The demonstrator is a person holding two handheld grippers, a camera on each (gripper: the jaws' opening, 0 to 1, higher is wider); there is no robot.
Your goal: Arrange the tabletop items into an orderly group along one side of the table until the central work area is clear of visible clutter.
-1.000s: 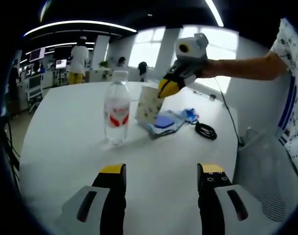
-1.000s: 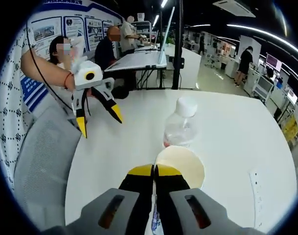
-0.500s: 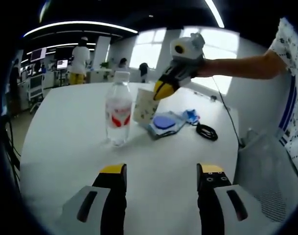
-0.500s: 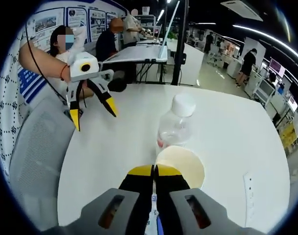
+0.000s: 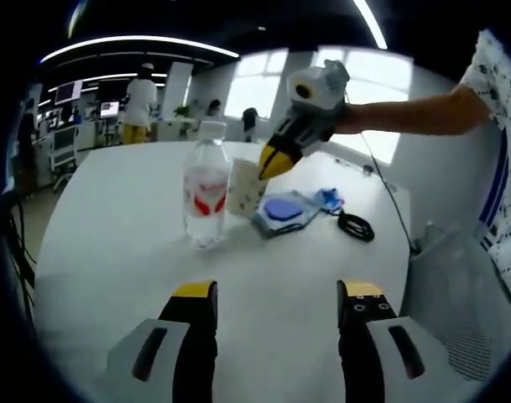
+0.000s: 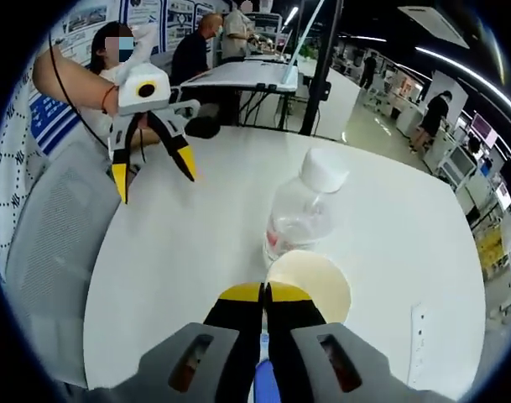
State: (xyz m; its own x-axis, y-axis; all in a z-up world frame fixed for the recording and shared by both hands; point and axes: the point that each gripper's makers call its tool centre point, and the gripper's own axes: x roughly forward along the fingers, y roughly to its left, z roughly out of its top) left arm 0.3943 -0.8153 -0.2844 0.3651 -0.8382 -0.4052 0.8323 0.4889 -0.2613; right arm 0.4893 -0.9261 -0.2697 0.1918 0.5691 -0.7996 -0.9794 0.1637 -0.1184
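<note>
A clear water bottle (image 5: 205, 197) with a red label and white cap stands upright on the white table (image 5: 112, 252). Right beside it is a patterned paper cup (image 5: 243, 190), slightly tilted, with my right gripper (image 5: 272, 159) shut on its rim from above. In the right gripper view the closed jaws (image 6: 263, 292) pinch the cup's rim (image 6: 314, 290), and the bottle (image 6: 301, 220) stands just beyond. My left gripper (image 5: 278, 292) is open and holds nothing, low over the near table. It hangs open at the upper left (image 6: 153, 172) in the right gripper view.
A blue item in a clear bag (image 5: 282, 210), a small blue object (image 5: 326, 198) and a coiled black cable (image 5: 354, 225) lie right of the cup. A grey mesh chair (image 5: 456, 294) stands at the table's edge. A white strip (image 6: 417, 336) lies on the table.
My right gripper has carried the cup sideways toward the bottle, so the two now stand close together. The left gripper has stayed open in place.
</note>
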